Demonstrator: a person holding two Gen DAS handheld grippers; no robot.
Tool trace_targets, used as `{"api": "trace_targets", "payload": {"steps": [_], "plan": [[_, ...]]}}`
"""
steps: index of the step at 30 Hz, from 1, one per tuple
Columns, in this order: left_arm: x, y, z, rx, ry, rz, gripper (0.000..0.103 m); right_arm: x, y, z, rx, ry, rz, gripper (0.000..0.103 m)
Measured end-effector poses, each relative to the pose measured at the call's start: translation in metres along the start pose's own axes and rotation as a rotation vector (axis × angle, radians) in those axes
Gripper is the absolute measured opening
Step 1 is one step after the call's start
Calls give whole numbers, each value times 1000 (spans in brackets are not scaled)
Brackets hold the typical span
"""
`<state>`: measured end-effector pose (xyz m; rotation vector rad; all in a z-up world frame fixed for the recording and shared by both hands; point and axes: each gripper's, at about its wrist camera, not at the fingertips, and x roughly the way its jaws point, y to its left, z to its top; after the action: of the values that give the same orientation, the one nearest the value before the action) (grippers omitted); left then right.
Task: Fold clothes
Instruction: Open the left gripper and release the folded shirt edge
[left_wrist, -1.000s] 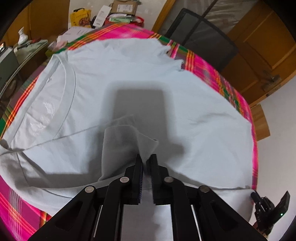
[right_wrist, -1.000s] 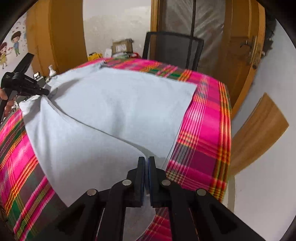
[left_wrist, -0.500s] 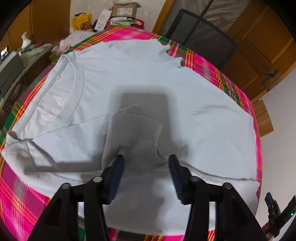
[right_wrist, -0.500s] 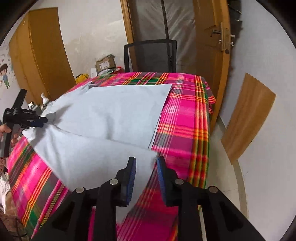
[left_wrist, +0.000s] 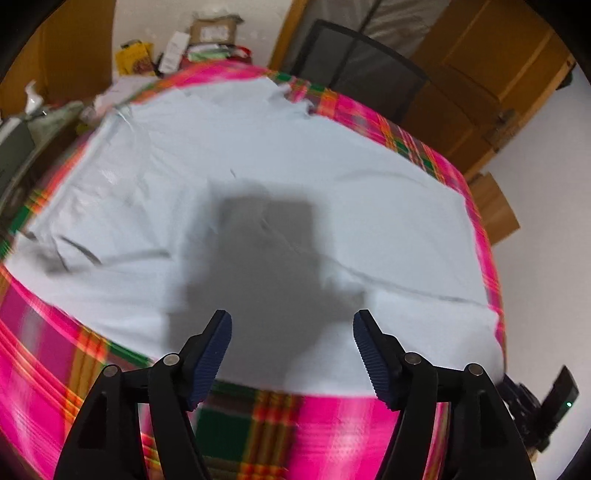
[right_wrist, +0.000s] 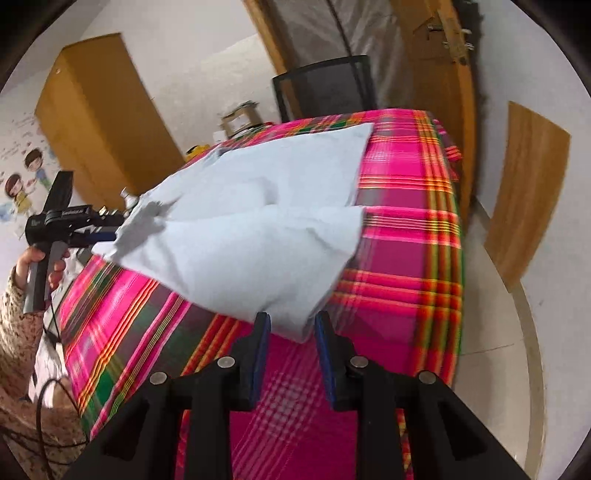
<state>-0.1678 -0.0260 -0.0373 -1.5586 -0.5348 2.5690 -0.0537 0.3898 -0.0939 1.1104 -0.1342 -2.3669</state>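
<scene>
Where the left wrist view begins, the left gripper (left_wrist: 291, 347) stands with its jaws wide apart and nothing between them; the jaws have just been opening. Below its blue ribbed pads (left_wrist: 212, 363) lies the near edge of a pale blue shirt (left_wrist: 332, 173), spread flat over a table under a pink plaid cloth (left_wrist: 40, 354). The gripper's own shadow falls dark on the shirt's middle. The garment covers most of the tabletop, with plaid showing along the near, left and right margins.

In the right wrist view, the right gripper (right_wrist: 291, 332) has its jaws partly parted, having just been opening. A folded corner of the shirt (right_wrist: 258, 236) sits between the tips, but the pads do not press it. The shirt here lies doubled, one layer over another, on the left half of the table, with bare plaid cloth (right_wrist: 402, 236) to the right. At the left edge of this view, a hand (right_wrist: 44, 264) in a patterned sleeve (right_wrist: 18, 325) holds the other gripper's grey handle near the shirt's far corner.

Beyond the table stands a black mesh chair (left_wrist: 354, 70). Cardboard boxes and clutter (left_wrist: 195, 44) rest at the far end. Wooden doors (left_wrist: 491, 66), a yellow wooden cabinet (right_wrist: 99, 110), a white wall and a pale tiled floor (right_wrist: 491, 332) enclose the room. A wooden board (right_wrist: 528, 192) leans on the right wall.
</scene>
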Motion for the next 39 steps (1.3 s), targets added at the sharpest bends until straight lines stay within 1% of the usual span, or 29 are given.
{"api": "trace_targets", "payload": {"steps": [1, 4, 6, 7, 8, 9, 10, 15, 17, 18, 19, 20, 21, 22, 24, 26, 29, 31, 32, 33, 37, 39], "plan": [[3, -3, -4, 6, 14, -7, 71, 1, 3, 0, -16, 1, 3, 25], [10, -13, -11, 47, 32, 14, 71, 7, 6, 1, -33, 24, 9, 25], [14, -13, -12, 42, 44, 12, 71, 8, 11, 0, -79, 35, 7, 25], [16, -13, -13, 39, 51, 11, 71, 9, 13, -1, -111, 42, -2, 16], [17, -13, -13, 38, 56, 14, 71, 9, 16, -2, -141, 48, -11, 10], [19, -13, -12, 40, 57, 27, 71, 8, 15, -1, -156, 52, -17, 10], [20, -12, -12, 43, 59, 39, 71, 7, 13, -1, -170, 55, -23, 6], [25, -11, -13, 56, 71, 72, 71, -4, 0, 10, -192, 83, -62, 4], [26, -14, -14, 72, 72, 86, 71, -3, 0, 12, -225, 115, -62, 4], [26, -14, -15, 74, 73, 88, 71, 0, 1, 12, -237, 143, -69, 4], [25, -15, -16, 76, 74, 88, 71, 3, 0, 11, -245, 166, -89, 1], [24, -16, -16, 77, 76, 86, 71, 5, -1, 9, -246, 183, -103, 1], [23, -16, -17, 76, 77, 81, 71, 6, -3, 8, -247, 197, -116, 1], [20, -14, -17, 68, 74, 69, 71, 3, -4, 7, -240, 188, -119, 1], [13, -8, -19, 49, 66, 49, 71, -4, -6, 6, -225, 170, -125, 1], [3, 1, -17, 32, 43, 46, 71, -13, -3, 7, -219, 136, -148, 2], [-15, 19, -15, 1, 3, 43, 71, -24, 11, 16, -228, 66, -161, 2], [-26, 33, -14, -28, -26, 46, 72, -24, 24, 25, -251, 22, -141, 5], [-29, 38, -14, -43, -33, 48, 72, -18, 30, 29, -255, 18, -119, 8], [-32, 47, -13, -63, -41, 50, 72, -8, 36, 32, -258, 28, -100, 9], [-45, 86, -9, -129, -51, 74, 72, 36, 45, 33, -257, 114, -103, 10], [-48, 105, -9, -164, -58, 86, 72, 39, 38, 31, -223, 118, -104, 10]]}}
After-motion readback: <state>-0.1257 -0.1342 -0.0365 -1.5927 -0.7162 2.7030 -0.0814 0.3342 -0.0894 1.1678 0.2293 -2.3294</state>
